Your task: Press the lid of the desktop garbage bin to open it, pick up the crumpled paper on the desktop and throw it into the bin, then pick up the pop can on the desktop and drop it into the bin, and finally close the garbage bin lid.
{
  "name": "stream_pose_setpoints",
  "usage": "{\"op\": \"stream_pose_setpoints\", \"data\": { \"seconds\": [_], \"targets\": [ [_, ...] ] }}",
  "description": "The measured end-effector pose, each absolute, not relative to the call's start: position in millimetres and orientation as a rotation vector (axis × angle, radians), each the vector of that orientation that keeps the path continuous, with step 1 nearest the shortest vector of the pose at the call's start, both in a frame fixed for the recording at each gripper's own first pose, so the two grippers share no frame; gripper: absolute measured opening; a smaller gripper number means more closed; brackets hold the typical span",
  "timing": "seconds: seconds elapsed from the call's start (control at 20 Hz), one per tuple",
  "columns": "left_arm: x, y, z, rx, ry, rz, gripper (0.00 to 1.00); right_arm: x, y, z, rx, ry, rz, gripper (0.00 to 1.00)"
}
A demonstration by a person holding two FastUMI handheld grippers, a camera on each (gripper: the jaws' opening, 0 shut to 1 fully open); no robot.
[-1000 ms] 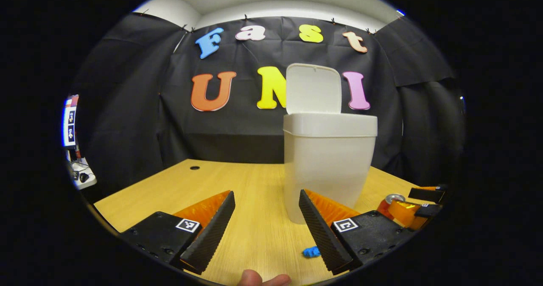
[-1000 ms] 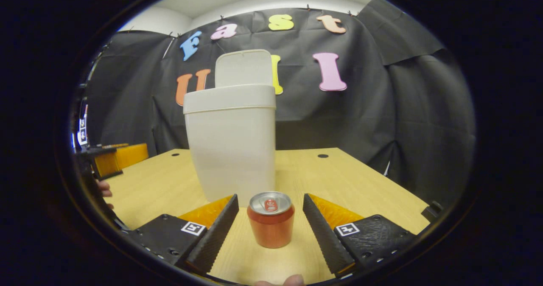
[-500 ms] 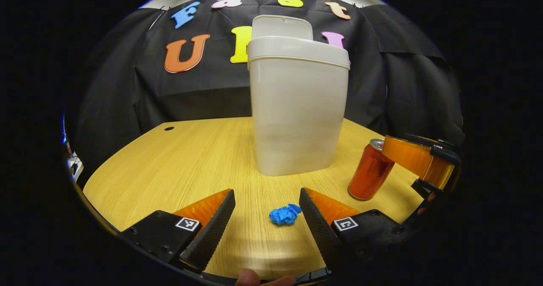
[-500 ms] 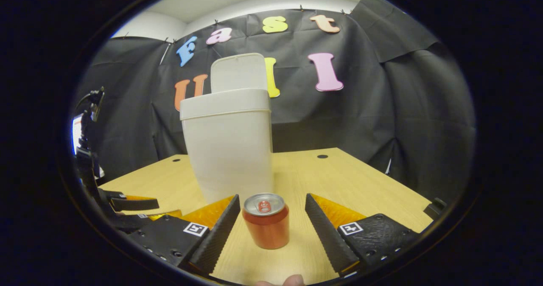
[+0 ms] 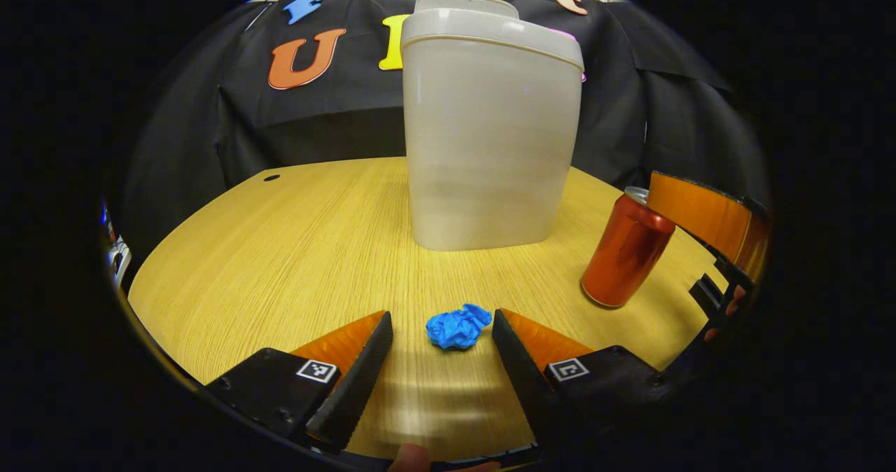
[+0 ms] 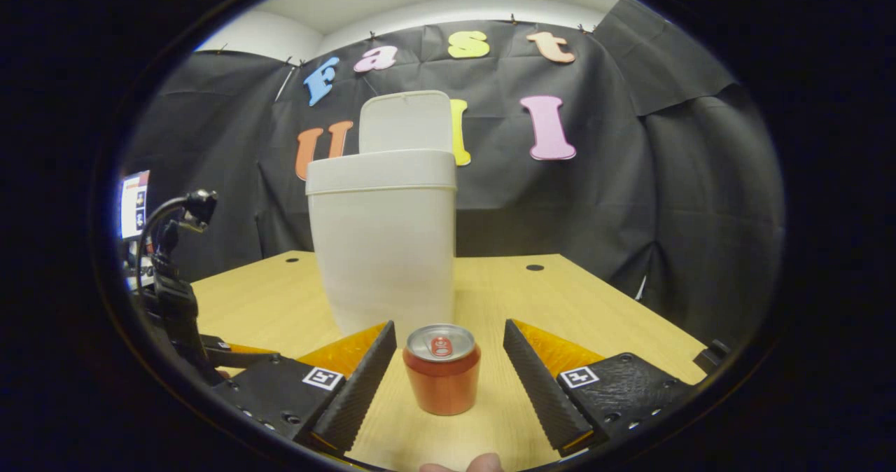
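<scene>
Both grippers spread: left gripper flanking crumpled blue paper, right gripper flanking upright red metal can. Behind, on wooden table, tall white plastic bin, lid raised; contents hidden, possibly empty.

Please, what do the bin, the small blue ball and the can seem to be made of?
Bin: likely plastic, off-white, matte, slightly translucent walls, moulded rim.
Blue ball: probably crumpled paper, with dull, sharp creases.
Can: looks like metal, with a glossy red side and a silvery top with pull tab.
</scene>
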State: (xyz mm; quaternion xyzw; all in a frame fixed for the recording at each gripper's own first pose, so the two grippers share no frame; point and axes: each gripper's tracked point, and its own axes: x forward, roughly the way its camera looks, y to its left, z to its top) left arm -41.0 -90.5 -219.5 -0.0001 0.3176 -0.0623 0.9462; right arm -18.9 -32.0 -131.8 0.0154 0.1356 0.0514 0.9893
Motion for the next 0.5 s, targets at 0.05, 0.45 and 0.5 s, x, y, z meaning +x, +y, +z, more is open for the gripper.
{"op": "stream_pose_setpoints", "data": {
  "seconds": [0.05,0.45,0.5],
  "targets": [
    [-41.2,-87.1,-216.9,0.014,0.644,-0.123,0.89,-18.7,-30.3,-133.4,0.021,0.271,0.107,0.96],
    [-32.0,-93.0,-218.3,-0.007,0.61,-0.15,0.47,-22.3,-30.6,-134.0,-0.004,0.255,0.117,0.96],
    [-31.6,-95.6,-216.4,-0.021,0.602,-0.162,0.46,-22.5,-31.6,-134.2,-0.005,0.255,0.115,0.96]
  ]
}}
